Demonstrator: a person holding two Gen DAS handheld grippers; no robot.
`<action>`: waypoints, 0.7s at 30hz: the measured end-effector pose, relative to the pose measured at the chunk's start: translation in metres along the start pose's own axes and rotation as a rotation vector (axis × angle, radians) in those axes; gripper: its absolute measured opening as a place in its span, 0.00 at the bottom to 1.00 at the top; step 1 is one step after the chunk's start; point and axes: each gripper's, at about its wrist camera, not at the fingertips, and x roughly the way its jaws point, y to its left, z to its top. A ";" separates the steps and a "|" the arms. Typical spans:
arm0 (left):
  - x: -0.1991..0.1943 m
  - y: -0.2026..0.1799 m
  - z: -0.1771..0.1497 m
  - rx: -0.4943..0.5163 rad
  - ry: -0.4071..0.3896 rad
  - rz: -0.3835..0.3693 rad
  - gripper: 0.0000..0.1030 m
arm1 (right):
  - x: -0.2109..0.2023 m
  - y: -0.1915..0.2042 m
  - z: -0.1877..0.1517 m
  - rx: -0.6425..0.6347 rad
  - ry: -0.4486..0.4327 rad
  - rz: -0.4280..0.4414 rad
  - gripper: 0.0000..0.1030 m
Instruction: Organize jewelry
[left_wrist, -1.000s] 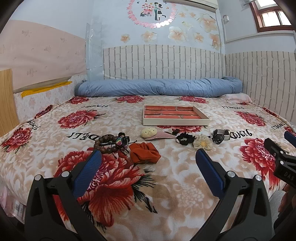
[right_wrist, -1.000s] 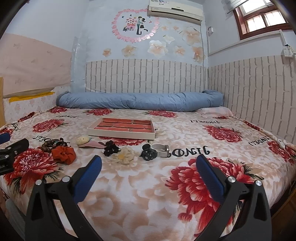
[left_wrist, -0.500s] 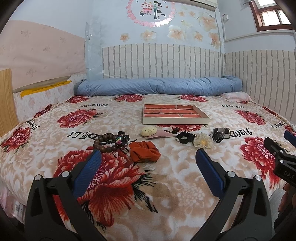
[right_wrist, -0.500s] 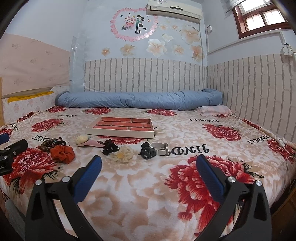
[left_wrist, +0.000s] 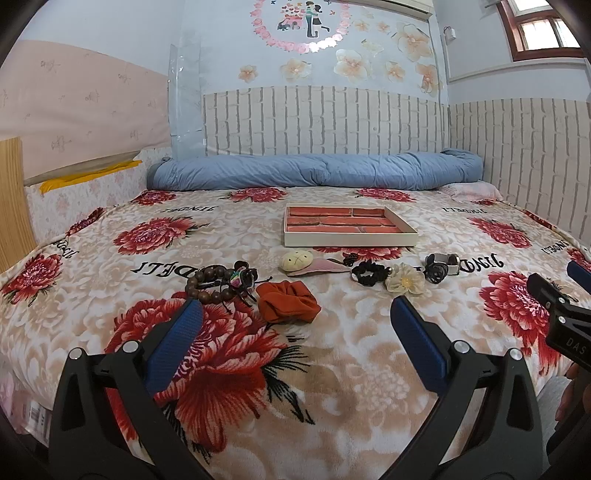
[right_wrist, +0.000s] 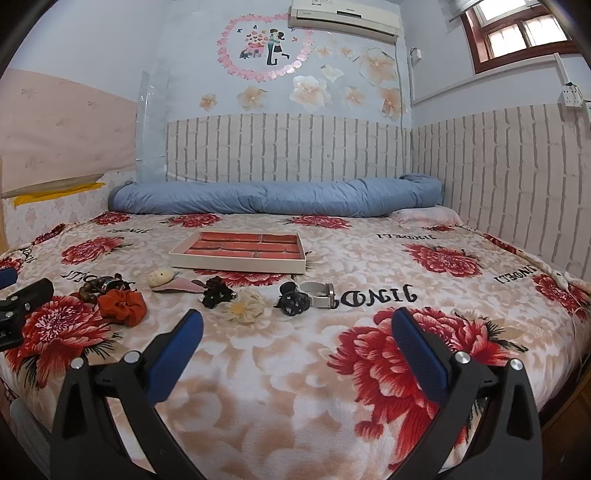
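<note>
Both tongs (left_wrist: 295, 321) (right_wrist: 295, 321) are held spread, empty. Risk is judged: beads (left_wrist: 210, 284) and scrunchie (left_wrist: 288, 300) touch, so both may be snagged together.

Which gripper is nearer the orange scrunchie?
Left. The left gripper hangs open just short of the orange scrunchie; the right gripper, also open, is off to the scrunchie's right.

One tray (left_wrist: 350, 239). One bead bracelet (left_wrist: 209, 283). One orange scrunchie (left_wrist: 288, 301). One cloth flower (left_wrist: 405, 283). Two black hair ties (left_wrist: 369, 274). One blue blanket roll (left_wrist: 314, 171).
</note>
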 end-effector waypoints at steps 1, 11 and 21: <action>0.000 0.000 0.000 0.000 -0.001 0.000 0.95 | 0.000 0.000 0.000 0.001 0.001 -0.001 0.97; 0.002 0.000 0.000 0.002 0.004 -0.002 0.95 | 0.002 0.000 0.000 0.002 0.007 0.000 0.97; 0.010 -0.001 0.001 0.003 0.014 -0.005 0.95 | 0.006 0.001 -0.001 0.005 0.015 -0.003 0.97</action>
